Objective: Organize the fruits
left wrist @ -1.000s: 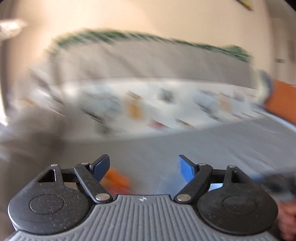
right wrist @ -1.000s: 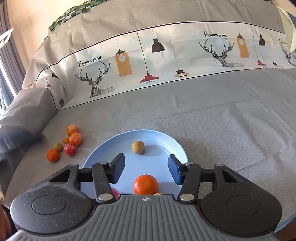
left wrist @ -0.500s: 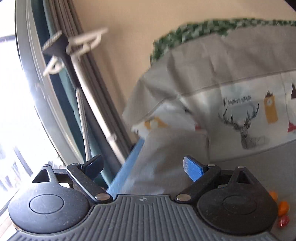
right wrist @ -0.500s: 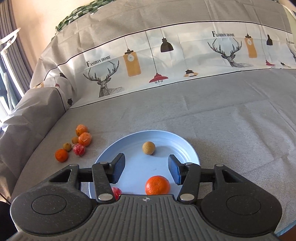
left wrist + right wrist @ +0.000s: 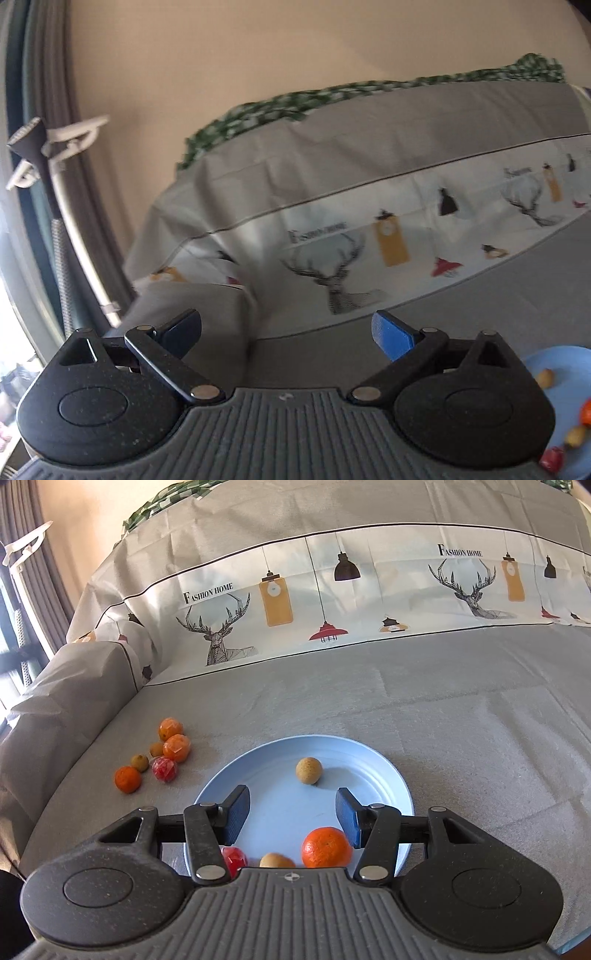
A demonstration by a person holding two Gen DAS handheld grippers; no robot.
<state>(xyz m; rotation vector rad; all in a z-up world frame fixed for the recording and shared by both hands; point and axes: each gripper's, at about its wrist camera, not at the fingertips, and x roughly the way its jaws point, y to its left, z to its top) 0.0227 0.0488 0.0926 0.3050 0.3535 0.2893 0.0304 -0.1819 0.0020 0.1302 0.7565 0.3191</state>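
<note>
- Right wrist view: right gripper point(image 5: 291, 814) hovers over the blue plate point(image 5: 369, 760), jaws partly spread, nothing pinched; 4 fruits lie on it, orange point(image 5: 326, 847) lower centre.
- Loose fruits point(image 5: 162, 755) cluster left of it.
- Left gripper point(image 5: 286, 332): jaws opening wide, empty.

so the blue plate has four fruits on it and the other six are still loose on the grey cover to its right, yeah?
Not quite: the loose fruits lie to the left of the blue plate, not its right, as the right wrist view shows. The rest holds: four fruits on the plate, six loose on the grey cover.
</note>
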